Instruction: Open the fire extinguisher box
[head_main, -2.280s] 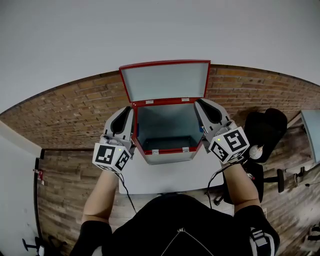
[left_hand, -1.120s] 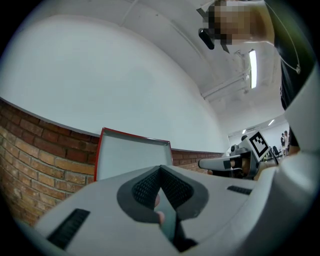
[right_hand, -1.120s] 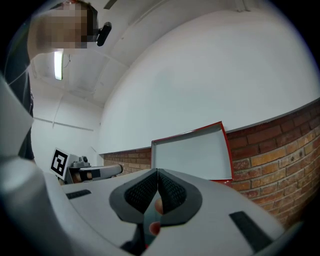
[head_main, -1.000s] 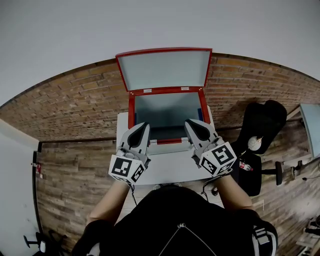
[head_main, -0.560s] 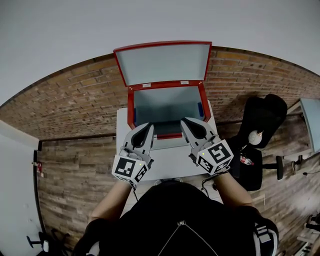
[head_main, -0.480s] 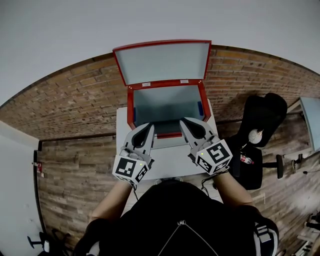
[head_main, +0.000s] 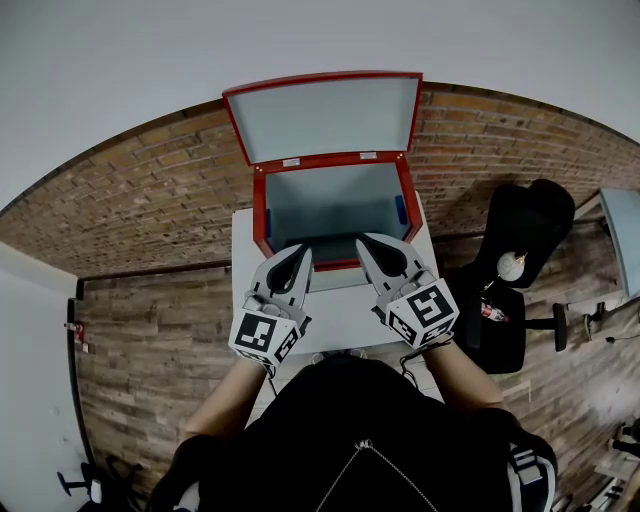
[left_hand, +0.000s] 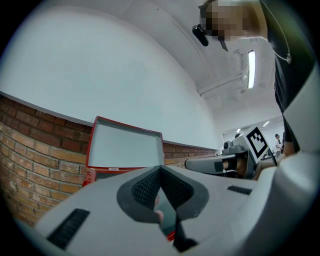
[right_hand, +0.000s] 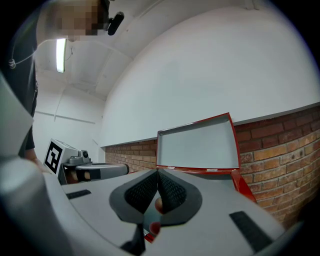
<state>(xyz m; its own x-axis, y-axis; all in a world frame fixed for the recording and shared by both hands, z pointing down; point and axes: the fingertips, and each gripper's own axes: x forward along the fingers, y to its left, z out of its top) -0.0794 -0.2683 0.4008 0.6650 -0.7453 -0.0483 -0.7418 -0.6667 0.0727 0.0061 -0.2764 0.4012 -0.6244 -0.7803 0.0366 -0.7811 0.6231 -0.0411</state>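
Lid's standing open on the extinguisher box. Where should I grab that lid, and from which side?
Take the lid by its free top edge, coming down from above. It stands upright at the rear of the box, hinged along its lower edge; that thin red rim lies farthest from the hinge.

White wall (head_main: 300, 40) above brick band (head_main: 150, 200); wood floor (head_main: 150, 340); black chair (head_main: 525, 250)

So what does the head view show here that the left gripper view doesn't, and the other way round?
Only the head view: the grey inside of the box, the white table, a black chair and the wooden floor. Only the left gripper view: a ceiling light. Both: the raised red lid, the brick wall, and the left gripper and right gripper, each shut and empty.
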